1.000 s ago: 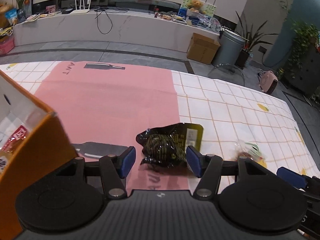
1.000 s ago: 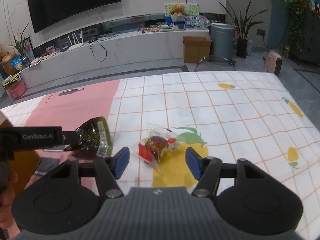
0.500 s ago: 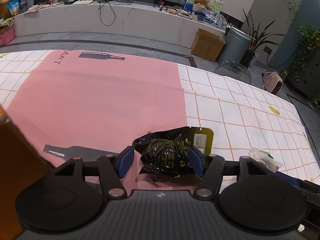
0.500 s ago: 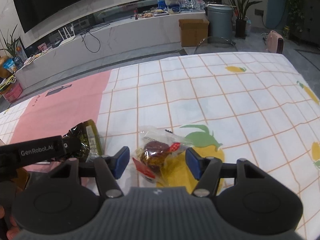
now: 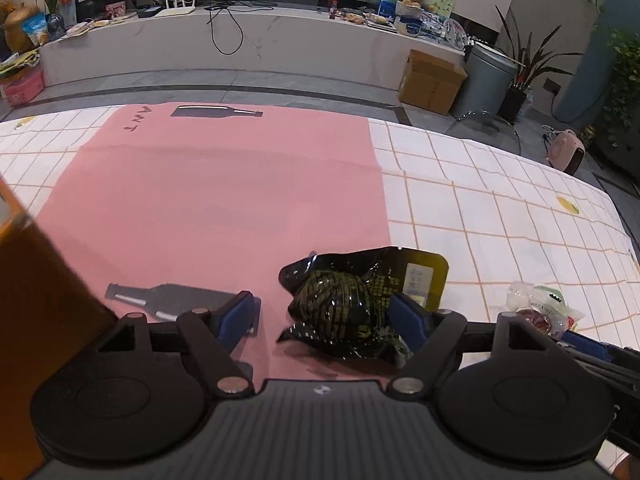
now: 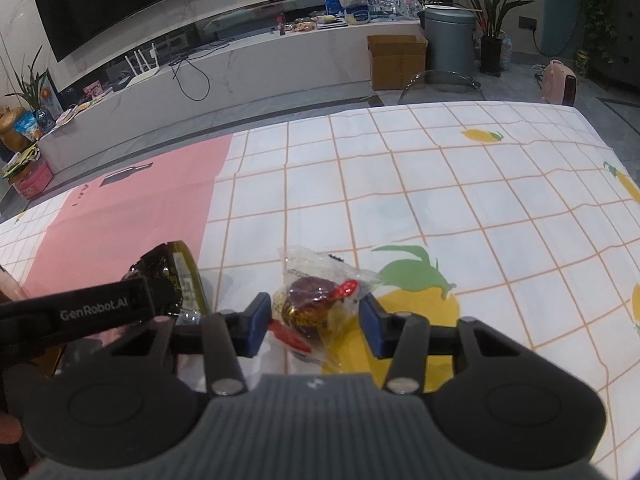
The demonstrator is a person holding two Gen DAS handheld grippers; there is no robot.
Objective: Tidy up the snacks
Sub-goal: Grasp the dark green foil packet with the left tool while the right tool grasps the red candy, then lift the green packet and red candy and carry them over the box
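Between left tool [image 5: 326, 316] pads: crumpled glossy black-green snack pouch [image 5: 352, 304].

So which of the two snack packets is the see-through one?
The clear packet with a dark red sweet inside, between the right gripper fingers. The other, by the left gripper, is a black-and-olive packet.

Dim indoor light, fisheye-warped edges, perhaps slight blur.

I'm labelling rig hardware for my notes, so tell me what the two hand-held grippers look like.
Both match: the left hand-held gripper and the right hand-held gripper have blue finger pads on black angular linkages with silver pivot pins, two round black discs and a ribbed dark grey centre body. White lettering reading GenRobot.AI shows on the left one's side in the right wrist view.
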